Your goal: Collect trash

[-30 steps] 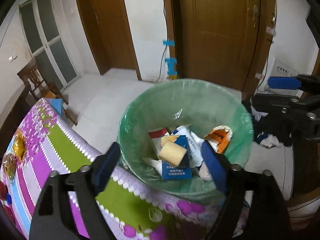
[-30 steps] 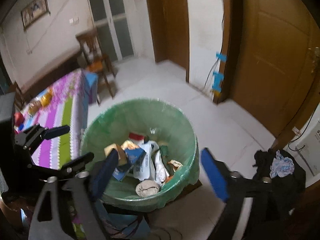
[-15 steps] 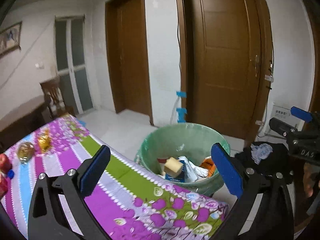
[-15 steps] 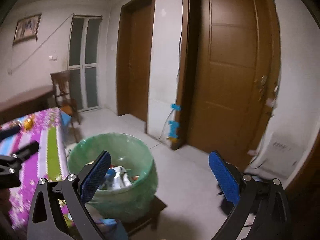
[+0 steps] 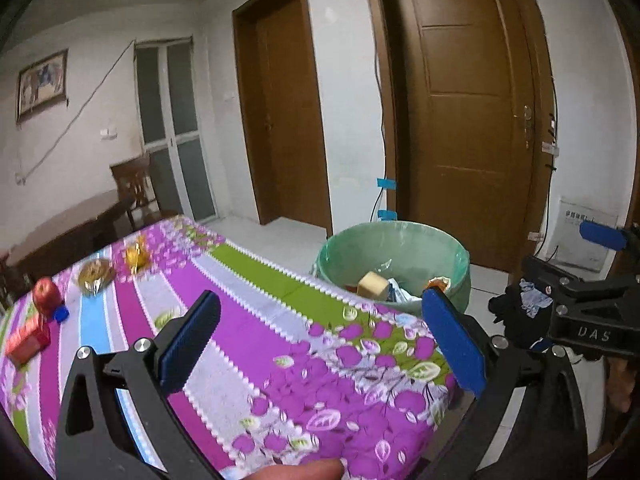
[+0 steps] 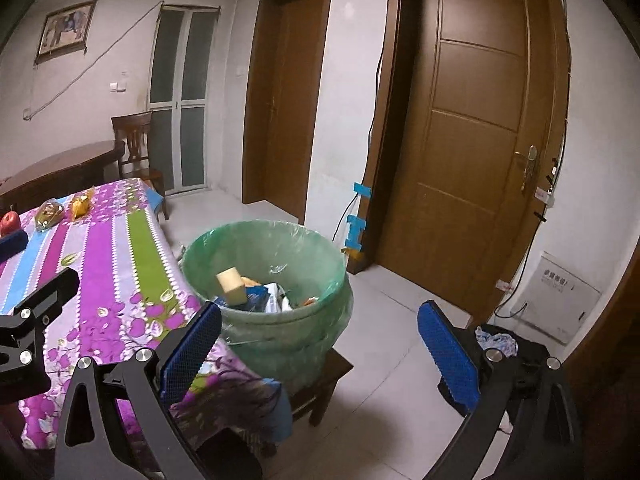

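Green-lined trash bin on low wooden stool, just beside right edge of table; yellow sponge and wrappers inside. Floral tablecloth mostly bare near bin edge. Apple, red box, wrapped snacks toward far left edge. Left gripper spread wide, empty, over tablecloth. Right gripper spread wide, empty, over open floor tiles. Dark clothing heap on floor near right door.
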The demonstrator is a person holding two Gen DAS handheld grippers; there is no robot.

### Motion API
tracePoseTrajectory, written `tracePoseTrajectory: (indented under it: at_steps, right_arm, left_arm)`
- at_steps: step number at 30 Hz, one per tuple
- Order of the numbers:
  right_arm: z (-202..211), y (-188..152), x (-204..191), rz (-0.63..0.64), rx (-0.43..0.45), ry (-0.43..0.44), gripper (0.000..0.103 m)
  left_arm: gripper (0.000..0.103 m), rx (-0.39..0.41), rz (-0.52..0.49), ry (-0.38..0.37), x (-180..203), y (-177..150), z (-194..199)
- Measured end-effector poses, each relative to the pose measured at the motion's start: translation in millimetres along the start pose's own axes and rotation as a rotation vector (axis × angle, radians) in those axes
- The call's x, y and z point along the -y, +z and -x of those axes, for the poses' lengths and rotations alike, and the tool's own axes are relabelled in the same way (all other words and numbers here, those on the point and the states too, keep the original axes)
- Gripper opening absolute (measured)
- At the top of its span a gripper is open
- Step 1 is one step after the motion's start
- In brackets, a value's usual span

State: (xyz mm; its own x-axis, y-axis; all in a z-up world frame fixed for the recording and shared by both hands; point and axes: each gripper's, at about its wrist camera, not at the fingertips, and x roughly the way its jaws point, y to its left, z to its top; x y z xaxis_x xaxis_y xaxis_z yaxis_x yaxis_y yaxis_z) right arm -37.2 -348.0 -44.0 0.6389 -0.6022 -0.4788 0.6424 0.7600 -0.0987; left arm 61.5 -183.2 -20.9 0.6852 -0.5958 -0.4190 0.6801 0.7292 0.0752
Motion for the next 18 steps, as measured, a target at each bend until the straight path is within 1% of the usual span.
tracePoseTrajectory:
  at_steps: [2, 5, 7, 12, 16, 18]
  right_arm:
    - [3, -2, -8, 0.015, -0.004, -0.003, 0.098]
    - [8, -1, -14, 0.033, 0.004, -0.009, 0.098]
    - [9, -1, -16, 0.036, 0.003, 0.011, 0.098]
    - [4, -9, -15, 0.083, -0.019, 0.043, 0.098]
    - [-3, -14, -12, 0.1, -0.028, 0.077, 0.098]
    - [-6, -15, -8, 0.102, -0.025, 0.078, 0.098]
  left_arm:
    - [0.097, -0.015, 0.038, -0.004, -6, -4, 1]
    - [0.097, -0.036, 0.069, 0.0, -8, -11, 2]
    - [0.097, -0.038, 0.074, 0.008, -9, -15, 2]
    - [0.097, -0.049, 0.05, 0.038, 2, -21, 0]
    - [0.097, -0.057, 0.026, 0.056, 14, -22, -2]
    - [0.097, -0.064, 0.014, 0.062, 19, -22, -4]
